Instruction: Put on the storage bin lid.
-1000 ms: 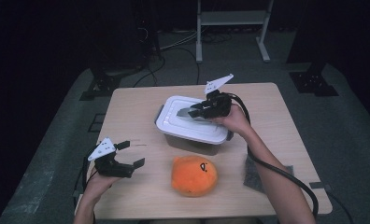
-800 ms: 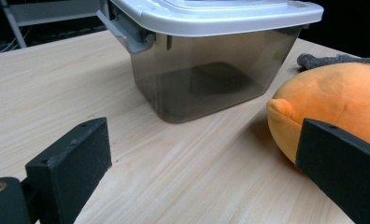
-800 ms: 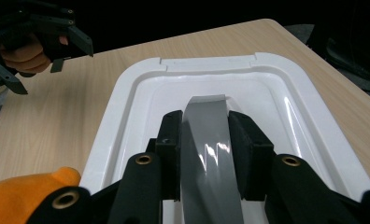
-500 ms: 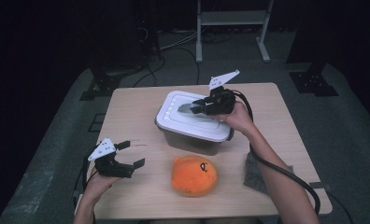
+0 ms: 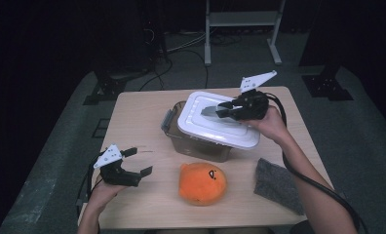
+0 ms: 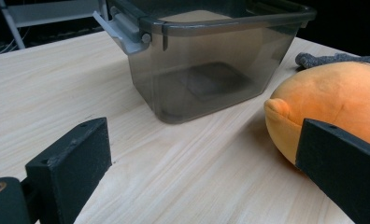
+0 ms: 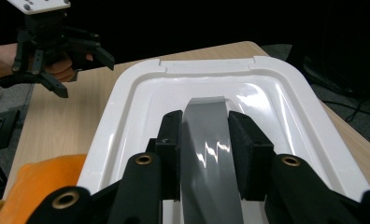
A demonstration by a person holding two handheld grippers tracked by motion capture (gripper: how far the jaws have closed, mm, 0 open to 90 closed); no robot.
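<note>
Since the earlier frames your right hand-held gripper (image 5: 219, 110) has carried the white lid (image 5: 215, 124) up and toward you and to the right, so it no longer sits square on the box; it now hangs tilted above the grey translucent box (image 5: 201, 146), overhanging its right and near sides. Your right hand-held gripper's jaws are clamped on the lid's grey handle (image 7: 209, 140), one jaw on each side of the strip, as the right gripper view shows. The box itself stands on the counter (image 5: 137, 117), its far left corner uncovered, with its grey latch (image 6: 122, 28) swung outward on the left end. In the left gripper view the box looks empty.

Your left hand-held gripper (image 5: 140, 163) hovers low over the near left part of the counter, jaws wide apart and holding nothing, and it has barely shifted. It points toward the box and the orange plush toy (image 5: 202, 183), which lies on the counter just in front of the box. A grey cloth (image 5: 278, 184) lies to the right of the toy, near the counter's near right edge.
</note>
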